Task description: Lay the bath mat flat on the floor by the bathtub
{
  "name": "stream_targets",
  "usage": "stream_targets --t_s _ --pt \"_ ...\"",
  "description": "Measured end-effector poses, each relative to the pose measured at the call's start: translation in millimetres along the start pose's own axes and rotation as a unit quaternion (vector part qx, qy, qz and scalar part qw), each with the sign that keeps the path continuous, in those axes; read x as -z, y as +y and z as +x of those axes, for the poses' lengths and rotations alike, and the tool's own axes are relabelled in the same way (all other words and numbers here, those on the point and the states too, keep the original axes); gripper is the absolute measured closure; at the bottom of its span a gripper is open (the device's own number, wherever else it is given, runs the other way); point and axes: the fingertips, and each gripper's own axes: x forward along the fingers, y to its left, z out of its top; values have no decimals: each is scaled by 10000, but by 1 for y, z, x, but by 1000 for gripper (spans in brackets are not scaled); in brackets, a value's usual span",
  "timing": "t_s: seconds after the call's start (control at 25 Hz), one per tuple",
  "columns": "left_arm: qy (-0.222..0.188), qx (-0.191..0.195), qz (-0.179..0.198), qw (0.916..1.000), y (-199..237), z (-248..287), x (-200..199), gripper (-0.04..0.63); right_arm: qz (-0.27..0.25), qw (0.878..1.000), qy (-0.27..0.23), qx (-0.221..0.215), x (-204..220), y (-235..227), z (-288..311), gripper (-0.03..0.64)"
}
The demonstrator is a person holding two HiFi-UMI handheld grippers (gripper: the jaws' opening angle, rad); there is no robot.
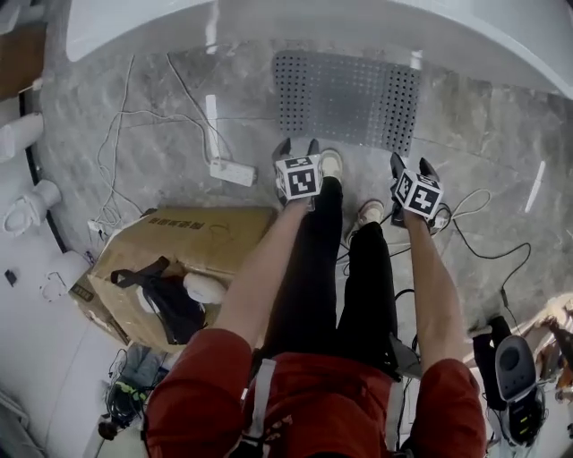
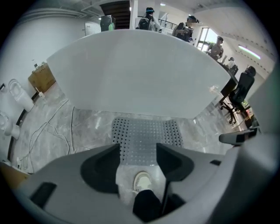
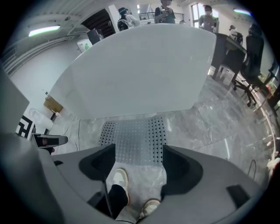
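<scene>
— Below red sleeves (image 1: pixel 192 394), left gripper (image 1: pixel 299 148) and right gripper (image 1: pixel 412 165) held out above shoes (image 1: pixel 331 163), jaws on both wide apart, gripping nothing. Why so idle?
— Likely finished: bath mat (image 1: pixel 347 97) lying flat on floor (image 1: pixel 474 125), right against bathtub (image 1: pixel 269 22). Far edge tucked under tub's overhang, hard to judge

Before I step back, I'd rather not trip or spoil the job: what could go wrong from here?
1. Cables loop on the floor beside the right shoe; a backward step could snag them.
2. The left shoe sits close to the near edge of the mat; dragging that foot might ruck the flat mat.
3. A power strip lies on the floor to the left of that shoe, easy to tread on.
</scene>
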Motion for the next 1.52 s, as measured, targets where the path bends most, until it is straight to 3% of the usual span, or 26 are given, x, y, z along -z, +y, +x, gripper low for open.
stream_targets --t_s 0.16,0.28,0.44,0.6,0.76,0.96,1.24,1.4,1.52 --pt "-29 204 -74 9998 -28 -61 -6 339 -95 9996 -31 -275 -14 17 -54 285" --pt "-196 273 229 9992 -47 -105 -13 339 -231 9986 -183 -445 -27 31 -95 285" --pt "-322 304 123 9989 -64 -153 -8 340 -206 9980 -261 -532 -29 43 -142 285" --pt "-496 471 192 9975 -91 -201 -4 339 -552 9967 -286 -524 -22 50 -188 285" --pt "-764 471 226 9957 -106 -244 -8 339 -726 9933 -663 -608 -36 61 -232 285" --pt "-1361 660 290 9881 -138 -303 -20 339 -223 9888 -1381 -513 -61 41 -302 285" --pt "-2612 485 776 9609 -148 -385 -60 339 -290 9701 -2306 -697 -87 51 -383 285" --pt "-3258 525 1108 9375 -170 -436 -82 340 -594 9496 -2976 -788 -109 54 -447 285" --pt "-3807 469 1321 9140 -176 -476 -100 339 -959 9256 -3570 -817 -129 68 -494 287"
